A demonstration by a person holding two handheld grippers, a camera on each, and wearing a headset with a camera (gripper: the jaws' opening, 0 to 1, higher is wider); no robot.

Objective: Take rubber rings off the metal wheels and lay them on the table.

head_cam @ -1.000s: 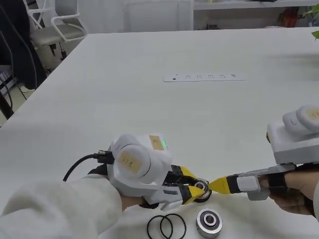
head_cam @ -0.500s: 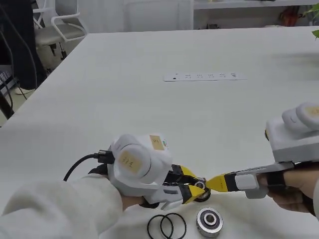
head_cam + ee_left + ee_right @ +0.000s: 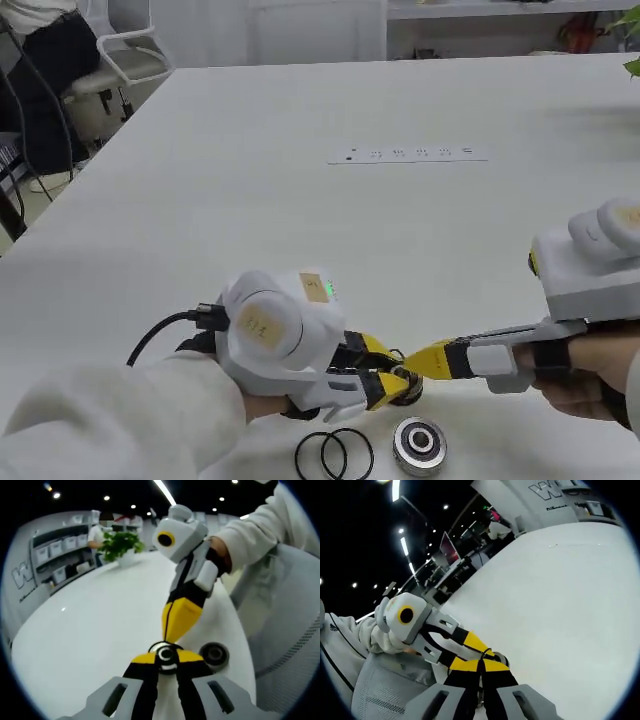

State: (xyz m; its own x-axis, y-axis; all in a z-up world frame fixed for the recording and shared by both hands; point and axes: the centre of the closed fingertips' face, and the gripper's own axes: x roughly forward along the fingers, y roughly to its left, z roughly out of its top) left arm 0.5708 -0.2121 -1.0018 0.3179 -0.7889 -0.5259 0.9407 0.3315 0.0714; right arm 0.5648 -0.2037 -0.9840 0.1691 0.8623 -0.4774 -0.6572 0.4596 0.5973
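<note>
— What do the jaws have?

— The left gripper [image 3: 165,659] is clamped on a metal wheel [image 3: 166,652], one yellow tip at each side of it. The right gripper [image 3: 175,636] has its jaws pressed together into a single wedge, and its point touches the wheel's rim.

— How does the wheel look?

— Small and round, with a bright silver face, a dark centre and a black band at the edge. It sits low at the near part of the white table [image 3: 300,230]. I cannot tell whether it rests on the table or is just clear of it.

— Is the right gripper pinching that band?

— I cannot tell. In the right gripper view a thin dark loop shows just past the closed tips, too small to read. In the head view both sets of jaws cover most of the wheel.

— And around it?

— A second wheel [image 3: 419,445] lies flat just beside it, steel with a dark hub. Two black rubber rings [image 3: 335,456] lie overlapping to its left, reaching the picture's lower edge. A power strip [image 3: 408,154] lies well apart, farther up the table.
</note>
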